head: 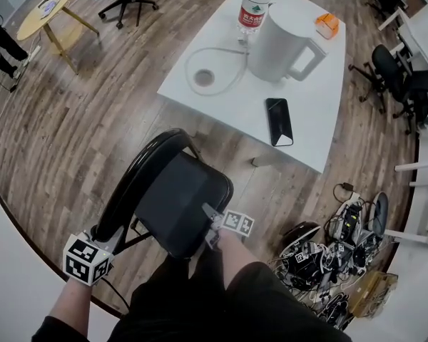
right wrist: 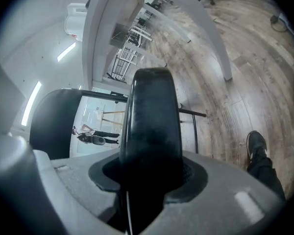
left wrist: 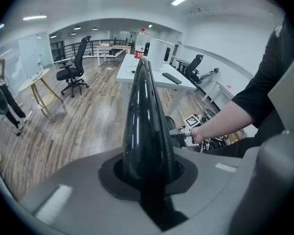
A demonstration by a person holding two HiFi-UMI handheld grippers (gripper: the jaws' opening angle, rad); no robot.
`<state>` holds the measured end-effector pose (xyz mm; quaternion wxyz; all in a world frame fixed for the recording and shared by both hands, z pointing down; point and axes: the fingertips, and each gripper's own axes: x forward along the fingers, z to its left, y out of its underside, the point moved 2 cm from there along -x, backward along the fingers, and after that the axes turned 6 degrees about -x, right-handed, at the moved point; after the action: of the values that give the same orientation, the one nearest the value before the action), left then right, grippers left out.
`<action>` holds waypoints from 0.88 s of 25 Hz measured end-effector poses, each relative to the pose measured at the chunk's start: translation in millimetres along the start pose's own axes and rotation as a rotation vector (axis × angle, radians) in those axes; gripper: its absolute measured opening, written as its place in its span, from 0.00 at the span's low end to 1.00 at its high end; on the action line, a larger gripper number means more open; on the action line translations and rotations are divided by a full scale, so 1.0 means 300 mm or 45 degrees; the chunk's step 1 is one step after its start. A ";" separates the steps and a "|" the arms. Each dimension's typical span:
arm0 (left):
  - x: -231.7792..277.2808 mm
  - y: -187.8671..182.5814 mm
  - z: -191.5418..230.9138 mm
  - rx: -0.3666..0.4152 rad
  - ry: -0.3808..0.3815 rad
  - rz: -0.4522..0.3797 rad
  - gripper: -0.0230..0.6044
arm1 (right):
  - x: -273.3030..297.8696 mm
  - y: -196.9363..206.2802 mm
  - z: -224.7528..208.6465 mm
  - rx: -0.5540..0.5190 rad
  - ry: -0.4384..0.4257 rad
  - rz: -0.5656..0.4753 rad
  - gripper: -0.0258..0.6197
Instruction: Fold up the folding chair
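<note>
Folding chair (head: 178, 191) stands on the floor (head: 78, 141) by the worktop (head: 228, 98), my left gripper (head: 100, 239) jaws clamping its back tube (left wrist: 144, 121) steady, right gripper (head: 212, 228) jaws pinching the seat edge (right wrist: 149, 131) to lift it

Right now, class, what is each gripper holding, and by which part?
Both hold the folding chair: the left gripper clamps its glossy black frame tube, the right gripper the edge of its padded seat.

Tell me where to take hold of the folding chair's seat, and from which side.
Its near rim, from the person's side: the seat is a thin pad whose rounded edge fits between jaws, as the right tool grips it now.
</note>
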<state>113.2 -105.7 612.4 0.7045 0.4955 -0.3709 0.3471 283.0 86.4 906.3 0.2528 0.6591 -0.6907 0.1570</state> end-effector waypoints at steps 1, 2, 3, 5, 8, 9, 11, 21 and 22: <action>0.000 0.001 -0.010 0.008 -0.004 0.001 0.14 | -0.002 0.000 0.004 0.001 0.004 -0.001 0.34; -0.001 0.002 -0.021 0.017 -0.008 0.001 0.14 | -0.004 0.001 0.008 0.002 0.009 -0.002 0.34; -0.001 0.004 -0.032 0.027 -0.013 0.000 0.14 | -0.006 0.002 0.013 0.004 0.012 -0.002 0.34; -0.001 0.006 -0.054 0.045 -0.025 -0.002 0.14 | -0.009 0.002 0.025 0.005 0.016 -0.002 0.33; 0.004 0.007 -0.082 0.063 -0.039 -0.003 0.14 | -0.011 -0.004 0.044 0.006 0.027 -0.006 0.33; 0.004 0.007 -0.090 0.069 -0.042 -0.003 0.14 | -0.012 -0.004 0.053 0.007 0.032 -0.007 0.32; 0.000 0.006 -0.103 0.080 -0.046 -0.001 0.15 | -0.013 -0.002 0.072 0.012 0.044 -0.009 0.32; -0.012 0.002 -0.129 0.146 -0.076 -0.005 0.15 | -0.007 0.002 0.174 0.032 0.110 -0.026 0.30; -0.011 0.003 -0.137 0.143 -0.069 -0.008 0.15 | -0.006 0.002 0.173 0.031 0.115 -0.029 0.30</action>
<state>118.2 -66.5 600.4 0.6663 0.5447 -0.3682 0.3517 274.9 59.3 862.6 0.2773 0.6623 -0.6690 0.1921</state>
